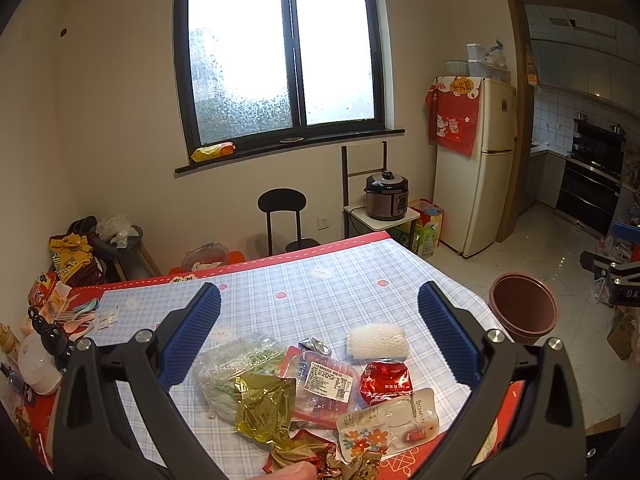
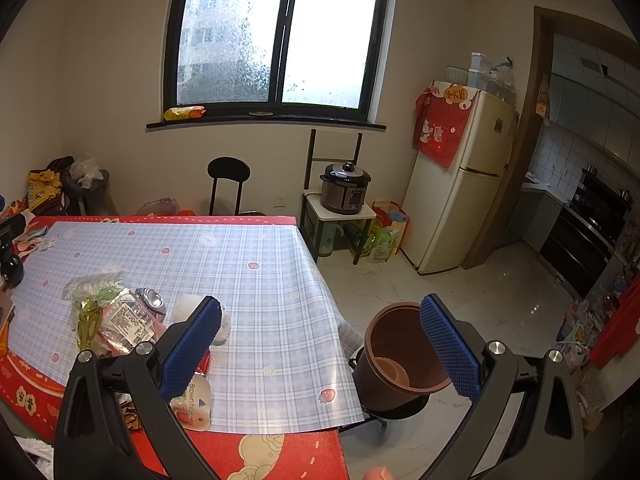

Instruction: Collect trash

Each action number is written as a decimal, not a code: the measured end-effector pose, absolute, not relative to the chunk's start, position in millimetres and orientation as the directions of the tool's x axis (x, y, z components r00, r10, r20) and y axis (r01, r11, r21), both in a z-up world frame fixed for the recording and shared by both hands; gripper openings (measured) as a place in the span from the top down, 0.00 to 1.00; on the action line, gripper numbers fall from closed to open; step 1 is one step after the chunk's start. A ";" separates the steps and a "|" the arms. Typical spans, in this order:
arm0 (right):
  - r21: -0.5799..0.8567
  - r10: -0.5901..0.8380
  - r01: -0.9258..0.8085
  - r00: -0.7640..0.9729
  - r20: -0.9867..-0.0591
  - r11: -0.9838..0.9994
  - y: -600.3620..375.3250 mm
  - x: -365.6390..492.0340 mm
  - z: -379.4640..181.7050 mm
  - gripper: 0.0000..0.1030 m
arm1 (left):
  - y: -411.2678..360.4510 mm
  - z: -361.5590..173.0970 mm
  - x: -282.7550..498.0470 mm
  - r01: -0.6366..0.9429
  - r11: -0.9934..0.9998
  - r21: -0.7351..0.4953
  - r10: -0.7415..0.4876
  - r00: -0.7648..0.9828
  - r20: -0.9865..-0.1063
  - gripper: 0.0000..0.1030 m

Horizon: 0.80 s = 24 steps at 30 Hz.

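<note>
Trash [image 1: 316, 392] lies in one loose heap on the near part of the table [image 1: 320, 280]: a gold wrapper [image 1: 262, 410], a clear labelled tray [image 1: 326, 384], a red packet [image 1: 385, 376], a white foam net [image 1: 377, 341]. I think it is gathered there so each piece is easy to reach. The left gripper [image 1: 319, 312] hangs above the heap, jaws wide apart, holding nothing. The brown bin [image 2: 400, 356] stands on the floor just beside the table edge, probably to make the carry short. The right gripper [image 2: 320, 320] is released too, empty, between heap and bin.
</note>
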State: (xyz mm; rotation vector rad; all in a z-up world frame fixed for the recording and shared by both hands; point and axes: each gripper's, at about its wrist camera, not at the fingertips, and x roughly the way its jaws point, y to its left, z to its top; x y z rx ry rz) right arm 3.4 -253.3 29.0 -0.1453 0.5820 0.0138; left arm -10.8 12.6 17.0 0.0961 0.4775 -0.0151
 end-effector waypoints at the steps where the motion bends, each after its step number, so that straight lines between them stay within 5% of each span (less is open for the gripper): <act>1: -0.132 -0.027 -0.055 0.835 -0.549 0.990 -253.4 3.0 28.9 0.05 | 12.6 16.8 -10.8 0.037 0.995 0.089 0.008 0.888 -0.459 0.05; 24: -0.127 -0.019 -0.063 0.830 -0.557 0.990 -254.5 3.8 26.0 0.05 | 13.1 14.8 -11.2 0.030 0.996 0.084 0.013 0.884 -0.466 0.05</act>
